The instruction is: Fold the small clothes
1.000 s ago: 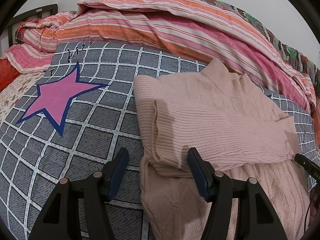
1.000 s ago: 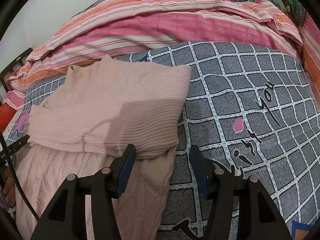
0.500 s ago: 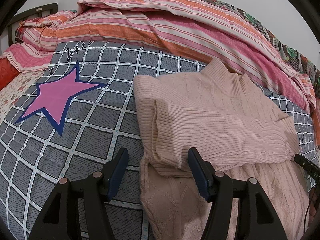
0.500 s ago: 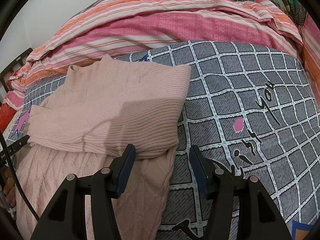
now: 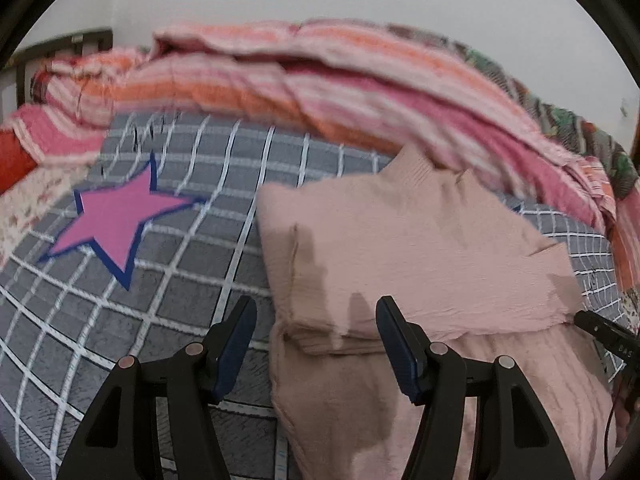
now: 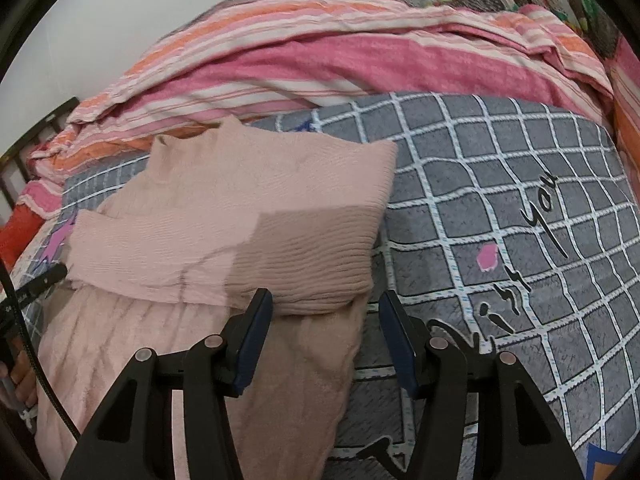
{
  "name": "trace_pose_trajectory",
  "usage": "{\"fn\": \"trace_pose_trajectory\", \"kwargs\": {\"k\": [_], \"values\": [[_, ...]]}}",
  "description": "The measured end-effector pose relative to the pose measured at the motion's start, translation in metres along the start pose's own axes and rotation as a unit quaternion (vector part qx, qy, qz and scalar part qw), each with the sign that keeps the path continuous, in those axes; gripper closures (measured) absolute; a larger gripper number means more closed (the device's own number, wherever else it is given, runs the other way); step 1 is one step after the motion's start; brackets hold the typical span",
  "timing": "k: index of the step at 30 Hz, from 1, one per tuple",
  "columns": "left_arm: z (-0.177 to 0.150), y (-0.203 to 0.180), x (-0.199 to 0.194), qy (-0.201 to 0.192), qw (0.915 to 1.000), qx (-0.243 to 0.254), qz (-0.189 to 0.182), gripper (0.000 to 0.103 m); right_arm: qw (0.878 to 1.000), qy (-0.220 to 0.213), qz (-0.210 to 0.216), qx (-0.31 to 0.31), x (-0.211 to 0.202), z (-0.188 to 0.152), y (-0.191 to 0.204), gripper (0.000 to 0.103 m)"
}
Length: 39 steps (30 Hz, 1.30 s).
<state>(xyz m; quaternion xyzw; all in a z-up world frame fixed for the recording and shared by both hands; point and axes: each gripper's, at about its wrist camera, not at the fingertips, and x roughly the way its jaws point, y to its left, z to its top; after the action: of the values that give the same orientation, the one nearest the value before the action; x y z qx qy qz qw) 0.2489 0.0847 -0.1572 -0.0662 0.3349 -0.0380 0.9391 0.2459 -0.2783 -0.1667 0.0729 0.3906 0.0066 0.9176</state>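
A pale pink knit sweater (image 5: pixel 420 248) lies flat on the grey checked blanket (image 5: pixel 192 288), collar toward the far side, with both sleeves folded across its chest. My left gripper (image 5: pixel 316 312) stands open above the sweater's left edge, just below the folded sleeve, with nothing pinched. In the right wrist view the same sweater (image 6: pixel 248 208) fills the left half. My right gripper (image 6: pixel 326 304) is open over the sweater's right edge, where the folded sleeve ends. Its pads are clear of the cloth.
A bunched pink and orange striped quilt (image 6: pixel 320 60) runs along the far side of the bed. A pink star (image 5: pixel 116 220) is printed on the blanket at left and black lettering (image 6: pixel 532 236) at right. A dark bed frame (image 5: pixel 60 44) shows at far left.
The left wrist view has tipped upward a little and is blurred, so the sweater and blanket sit lower in it. The right gripper and the sweater have not moved.
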Motion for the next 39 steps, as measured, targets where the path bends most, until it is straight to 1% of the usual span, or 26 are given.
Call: {"fn": "trace_pose_trajectory", "kwargs": {"k": [2, 5, 8, 14, 16, 21, 25, 29, 36, 39], "values": [[0.0, -0.006, -0.007, -0.019, 0.9997, 0.014, 0.002, 0.043, 1.0, -0.011, 0.0, -0.012, -0.004, 0.0, 0.006, 0.048], [0.0, -0.011, -0.012, -0.03, 0.9992, 0.026, 0.007, 0.043, 0.999, -0.023, -0.002, -0.026, -0.01, -0.001, 0.014, 0.048], [0.001, -0.009, -0.013, -0.029, 0.9993, 0.025, 0.003, 0.042, 0.999, -0.028, -0.007, -0.032, -0.014, -0.003, 0.016, 0.048], [-0.002, -0.003, -0.012, -0.012, 0.9996, 0.013, -0.02, 0.042, 0.999, -0.027, 0.0, -0.025, -0.017, -0.003, 0.012, 0.048], [-0.002, -0.003, -0.015, -0.017, 0.9995, 0.013, -0.024, 0.042, 0.999, -0.028, 0.003, -0.023, -0.019, -0.004, 0.011, 0.048], [-0.001, -0.002, -0.023, -0.032, 0.9992, 0.018, -0.017, 0.042, 0.999, -0.045, -0.001, -0.026, -0.028, -0.004, 0.013, 0.048], [0.002, 0.006, -0.029, -0.043, 0.9989, 0.009, -0.014, 0.042, 0.998, -0.056, 0.001, -0.029, -0.039, -0.002, 0.012, 0.048], [0.004, 0.012, -0.031, -0.045, 0.9989, 0.0, -0.013, 0.042, 0.997, -0.07, 0.0, -0.023, -0.05, -0.001, 0.008, 0.048], [0.001, 0.007, -0.03, -0.037, 0.9992, 0.004, -0.016, 0.042, 0.998, -0.062, 0.005, -0.011, -0.054, -0.005, 0.003, 0.048], [-0.002, 0.002, -0.03, -0.04, 0.9991, 0.015, -0.005, 0.042, 0.998, -0.058, 0.003, -0.011, -0.054, -0.007, 0.003, 0.048]]}}
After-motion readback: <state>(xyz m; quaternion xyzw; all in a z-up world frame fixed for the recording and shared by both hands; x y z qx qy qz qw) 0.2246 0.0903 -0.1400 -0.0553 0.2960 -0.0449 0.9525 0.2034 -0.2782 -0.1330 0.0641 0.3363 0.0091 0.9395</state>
